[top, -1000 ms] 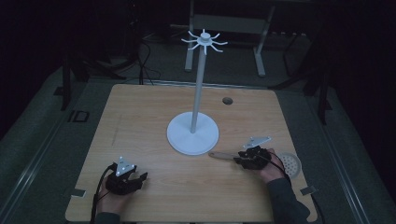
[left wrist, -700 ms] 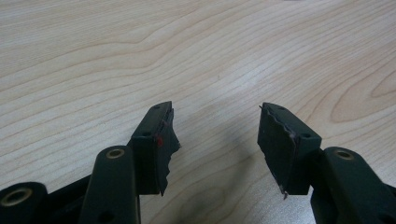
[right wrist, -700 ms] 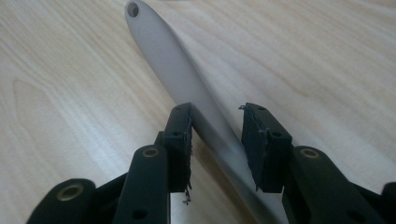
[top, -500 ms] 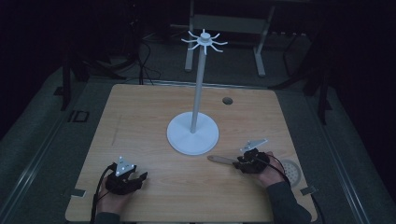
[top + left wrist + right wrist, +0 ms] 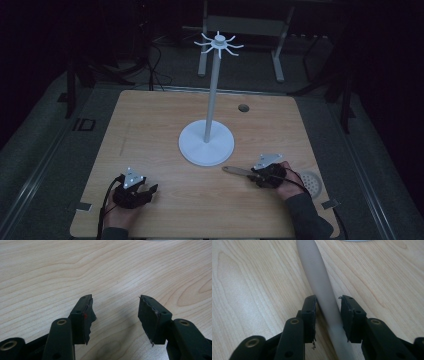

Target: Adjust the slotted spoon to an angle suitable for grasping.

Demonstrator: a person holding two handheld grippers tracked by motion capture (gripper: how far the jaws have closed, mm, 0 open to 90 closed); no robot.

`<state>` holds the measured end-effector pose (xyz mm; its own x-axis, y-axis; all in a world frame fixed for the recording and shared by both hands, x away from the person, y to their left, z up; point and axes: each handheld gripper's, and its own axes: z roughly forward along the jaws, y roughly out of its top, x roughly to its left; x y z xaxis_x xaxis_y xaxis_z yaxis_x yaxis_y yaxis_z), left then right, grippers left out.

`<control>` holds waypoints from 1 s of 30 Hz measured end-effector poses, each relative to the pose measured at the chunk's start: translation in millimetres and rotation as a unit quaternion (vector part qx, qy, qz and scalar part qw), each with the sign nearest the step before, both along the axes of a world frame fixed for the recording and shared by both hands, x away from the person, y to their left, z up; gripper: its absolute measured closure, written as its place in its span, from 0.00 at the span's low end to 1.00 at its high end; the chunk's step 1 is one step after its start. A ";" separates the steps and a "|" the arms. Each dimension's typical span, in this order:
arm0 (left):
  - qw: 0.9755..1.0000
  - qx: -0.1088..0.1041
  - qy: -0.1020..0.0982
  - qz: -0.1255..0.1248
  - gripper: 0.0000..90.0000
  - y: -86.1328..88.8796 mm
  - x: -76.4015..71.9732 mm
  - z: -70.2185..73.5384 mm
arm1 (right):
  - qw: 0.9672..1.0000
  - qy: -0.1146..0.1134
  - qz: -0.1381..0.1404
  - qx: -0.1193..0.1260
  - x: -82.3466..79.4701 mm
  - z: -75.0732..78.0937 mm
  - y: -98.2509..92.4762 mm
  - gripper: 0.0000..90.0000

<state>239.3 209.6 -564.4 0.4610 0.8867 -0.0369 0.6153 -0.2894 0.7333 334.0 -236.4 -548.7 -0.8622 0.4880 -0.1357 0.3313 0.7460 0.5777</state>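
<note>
A grey-handled skimmer lies on the wooden table [image 5: 150,125] at the right; its handle [image 5: 317,270] runs between the jaws of my right gripper [image 5: 328,312], which are shut on it. Seen from above, the right gripper [image 5: 252,175] points left, the handle tip [image 5: 232,170] sticks out past it, and the round perforated head [image 5: 311,183] lies behind the hand. My left gripper [image 5: 148,192] rests near the table's front left. Its jaws stand wide open over bare wood [image 5: 115,315], with nothing between them.
A tall white stand [image 5: 210,100] with a round base [image 5: 206,145] and a ring of hooks on top [image 5: 218,42] rises from the table's middle, just beyond the skimmer's handle. A small dark hole [image 5: 243,107] sits at the back right. Dark floor and frames surround the table.
My right gripper and the skimmer have shifted slightly toward the table's front edge. The left gripper has stayed put.
</note>
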 end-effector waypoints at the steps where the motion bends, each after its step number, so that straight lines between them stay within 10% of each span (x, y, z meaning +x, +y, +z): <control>1: 1.000 0.001 0.000 0.000 0.51 0.0 0.1 -0.1 | 1.000 -0.005 -0.001 0.001 -0.9 0.7 -0.3 0.76; 20: 1.000 0.000 0.001 0.000 0.51 -0.2 0.2 0.0 | 0.997 0.001 -0.055 0.062 16.2 11.2 11.0 0.81; 30: 1.000 0.003 0.002 -0.002 0.51 -0.5 1.3 -0.4 | 0.997 0.027 -0.059 0.035 26.6 8.4 18.9 0.80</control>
<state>240.6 209.1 -564.8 0.4642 0.8851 -0.0336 0.6166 -0.2956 0.7297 360.5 -217.5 -540.3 -0.8029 0.5938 -0.0528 0.4469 0.6581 0.6059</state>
